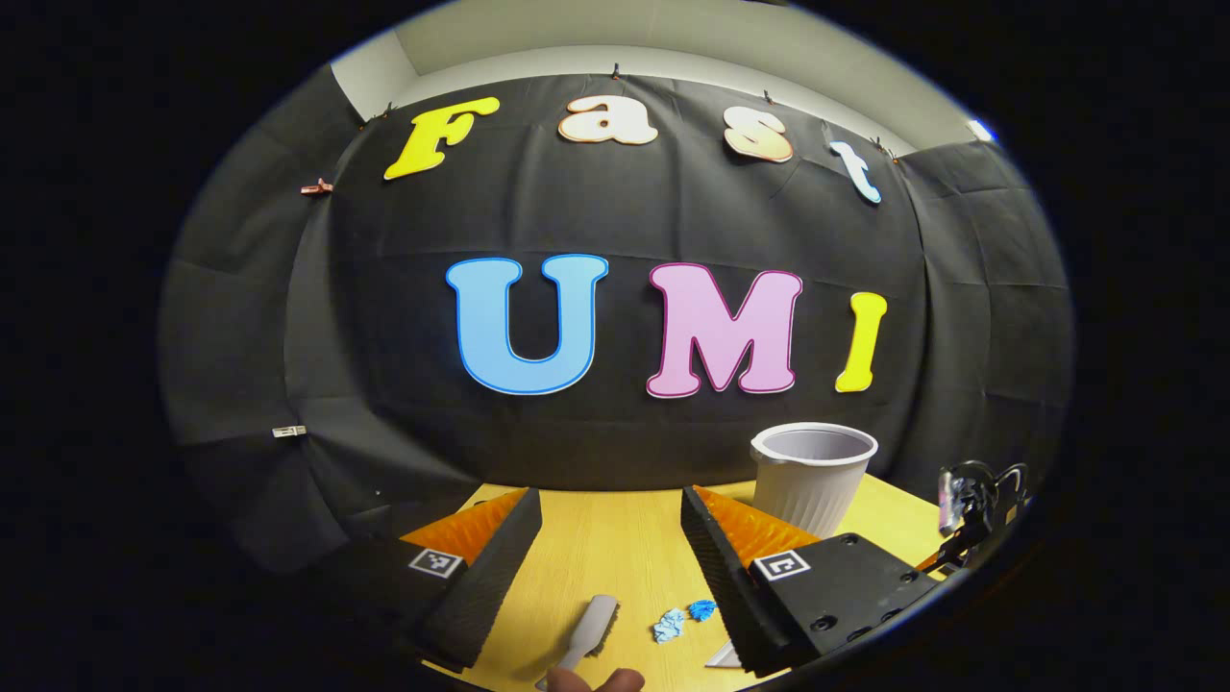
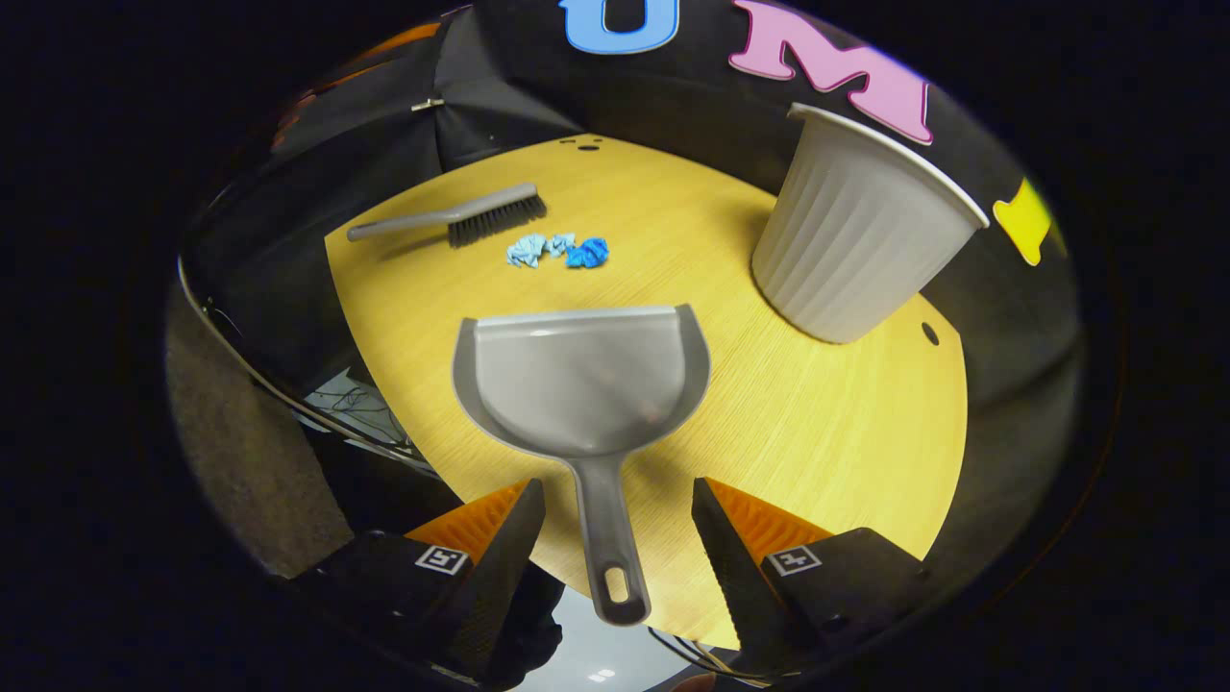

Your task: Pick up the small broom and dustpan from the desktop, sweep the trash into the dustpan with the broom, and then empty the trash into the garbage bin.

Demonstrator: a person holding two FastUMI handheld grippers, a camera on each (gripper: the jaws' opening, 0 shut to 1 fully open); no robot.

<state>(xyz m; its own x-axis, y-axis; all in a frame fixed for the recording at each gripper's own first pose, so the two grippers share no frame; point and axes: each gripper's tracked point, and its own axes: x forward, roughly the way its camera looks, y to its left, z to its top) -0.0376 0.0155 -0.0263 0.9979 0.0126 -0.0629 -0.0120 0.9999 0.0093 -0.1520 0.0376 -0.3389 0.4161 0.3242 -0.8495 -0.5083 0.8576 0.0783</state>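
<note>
Yellow bench (image 1: 605, 548) fills your left gripper view: left tongs (image 1: 611, 562) gape wide over broom (image 1: 588, 632) and blue trash (image 1: 680, 620), bin (image 1: 812, 476) beyond. Right gripper view: your right tongs (image 2: 617, 548) wide, straddling the dustpan (image 2: 581, 380) handle untouched

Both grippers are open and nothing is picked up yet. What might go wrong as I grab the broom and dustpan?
1. The dustpan handle juts past the table edge; a clumsy close by the right gripper might tip it off.
2. The paper scraps lie right beside the broom bristles, so lifting it carelessly could scatter them.
3. The garbage bin stands close by; a wide swing may knock it.
</note>
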